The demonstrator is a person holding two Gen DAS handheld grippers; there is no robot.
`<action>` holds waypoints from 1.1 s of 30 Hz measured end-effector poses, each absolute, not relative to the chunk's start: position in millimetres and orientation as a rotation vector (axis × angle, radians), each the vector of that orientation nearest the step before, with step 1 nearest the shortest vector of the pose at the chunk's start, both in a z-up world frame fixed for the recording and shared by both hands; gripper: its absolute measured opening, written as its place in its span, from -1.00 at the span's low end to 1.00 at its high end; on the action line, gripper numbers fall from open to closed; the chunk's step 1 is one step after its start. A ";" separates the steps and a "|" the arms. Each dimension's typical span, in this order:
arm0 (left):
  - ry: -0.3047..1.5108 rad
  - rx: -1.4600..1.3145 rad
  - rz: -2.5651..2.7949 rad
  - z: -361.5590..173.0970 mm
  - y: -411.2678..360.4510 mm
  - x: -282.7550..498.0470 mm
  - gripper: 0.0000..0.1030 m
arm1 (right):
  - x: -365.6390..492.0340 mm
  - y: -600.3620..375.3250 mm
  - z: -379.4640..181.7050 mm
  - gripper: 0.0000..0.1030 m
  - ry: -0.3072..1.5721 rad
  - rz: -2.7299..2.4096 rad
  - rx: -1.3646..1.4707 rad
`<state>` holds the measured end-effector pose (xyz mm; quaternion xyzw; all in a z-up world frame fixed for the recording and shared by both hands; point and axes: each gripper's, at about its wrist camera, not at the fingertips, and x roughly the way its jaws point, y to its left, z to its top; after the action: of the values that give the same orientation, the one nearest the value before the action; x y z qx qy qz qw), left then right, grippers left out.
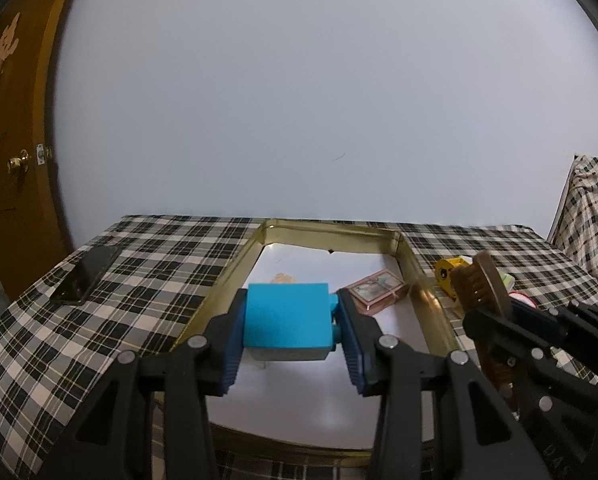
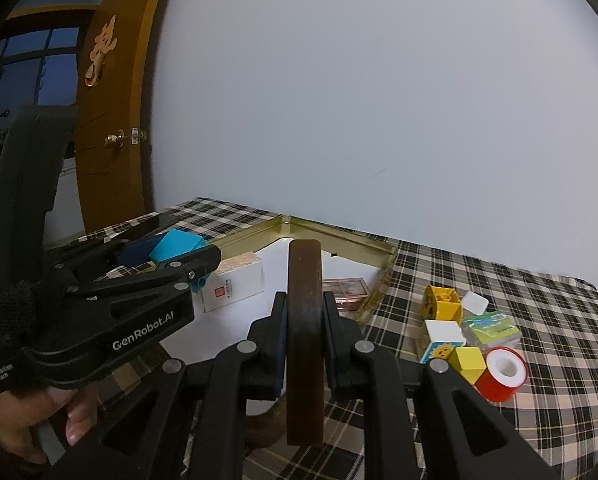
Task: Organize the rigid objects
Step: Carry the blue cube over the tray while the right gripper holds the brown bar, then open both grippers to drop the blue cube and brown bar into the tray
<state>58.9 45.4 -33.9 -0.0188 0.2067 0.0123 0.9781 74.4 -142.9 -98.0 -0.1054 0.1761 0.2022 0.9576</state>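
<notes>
My left gripper (image 1: 289,330) is shut on a blue block (image 1: 287,316) and holds it above the gold-rimmed tray (image 1: 235,268); it also shows in the right wrist view (image 2: 171,258). My right gripper (image 2: 305,344) is shut on a brown wooden brush (image 2: 305,340), held upright over the tray's front right edge; the brush's bristles show in the left wrist view (image 1: 481,284). In the tray (image 2: 339,240) lie a pink card box (image 1: 377,290) and a white box (image 2: 235,284).
To the right of the tray on the checked cloth lie a yellow block (image 2: 443,302), white blocks (image 2: 443,338), a small yellow cube (image 2: 469,362), a red tape roll (image 2: 501,374) and a clear packet (image 2: 493,330). A black phone (image 1: 87,274) lies far left. A door (image 1: 11,160) stands left.
</notes>
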 end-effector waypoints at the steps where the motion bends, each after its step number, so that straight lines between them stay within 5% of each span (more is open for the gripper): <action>1: 0.418 -0.035 0.028 -34.2 46.1 59.6 -0.18 | 75.2 -141.1 -98.1 -0.66 0.361 0.415 -0.214; 30: 0.703 0.118 -0.016 -32.0 66.8 153.7 -0.17 | 187.1 -104.9 -85.3 -0.66 0.640 0.533 -0.176; 33: 0.706 0.165 0.048 -31.9 64.7 164.3 0.01 | 206.7 -90.5 -93.0 -0.66 0.716 0.557 -0.215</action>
<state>164.3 64.7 -31.9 0.0806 0.3451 0.0234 0.9348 206.7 -90.5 -93.0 -0.1035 0.3453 0.2687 0.8932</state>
